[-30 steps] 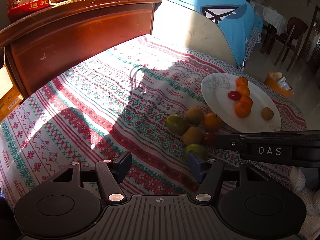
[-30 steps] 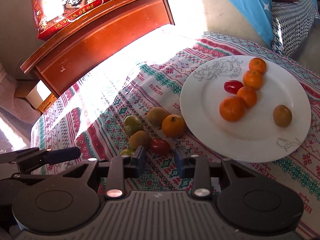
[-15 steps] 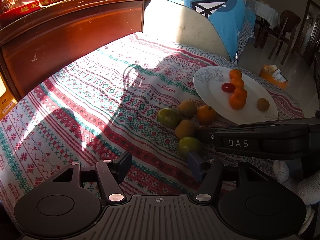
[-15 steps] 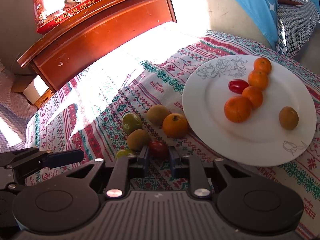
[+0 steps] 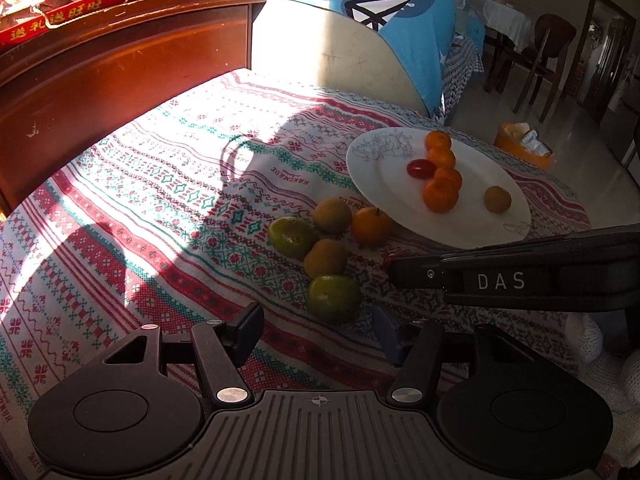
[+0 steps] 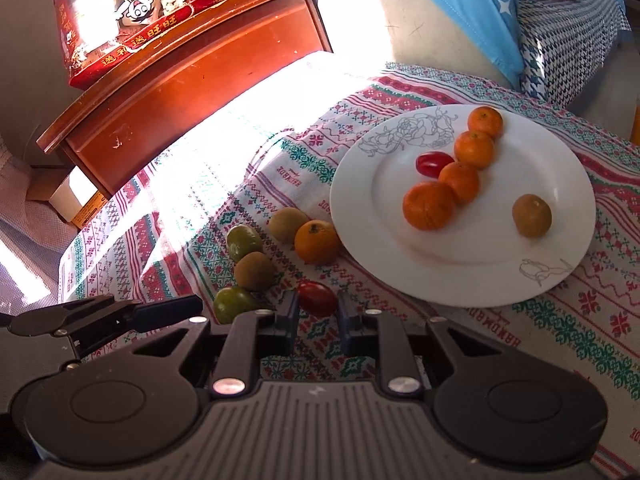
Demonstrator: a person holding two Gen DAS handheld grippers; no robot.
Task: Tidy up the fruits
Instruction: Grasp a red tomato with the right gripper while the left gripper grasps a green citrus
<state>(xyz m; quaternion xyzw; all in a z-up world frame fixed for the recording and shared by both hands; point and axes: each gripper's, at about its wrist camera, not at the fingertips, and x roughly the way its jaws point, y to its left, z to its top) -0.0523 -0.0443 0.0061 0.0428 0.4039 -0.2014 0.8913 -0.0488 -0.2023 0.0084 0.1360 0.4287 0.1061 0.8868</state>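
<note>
A white plate point(image 6: 480, 276) holds several oranges, a red tomato point(image 6: 434, 163) and a kiwi point(image 6: 531, 216). Beside it on the cloth lie two green citrus, two kiwis and an orange point(image 6: 317, 241). My right gripper point(image 6: 318, 312) is shut on a red cherry tomato point(image 6: 317, 298), its pads touching both sides, just above the cloth. My left gripper point(image 5: 316, 334) is open and empty, just short of a green citrus point(image 5: 334, 298). The right gripper's body point(image 5: 520, 276) crosses the left wrist view and hides the held tomato there.
A patterned tablecloth point(image 5: 160, 184) covers the table. A wooden cabinet point(image 6: 192, 76) with a red snack box point(image 6: 136, 12) stands at the back left. A blue cushion on a pale seat point(image 5: 400, 40) lies behind the plate. Chairs and an orange bin stand far right.
The right gripper's jaws have narrowed from wide around the cherry tomato to gripping it. The left gripper has drifted a little, staying open.
</note>
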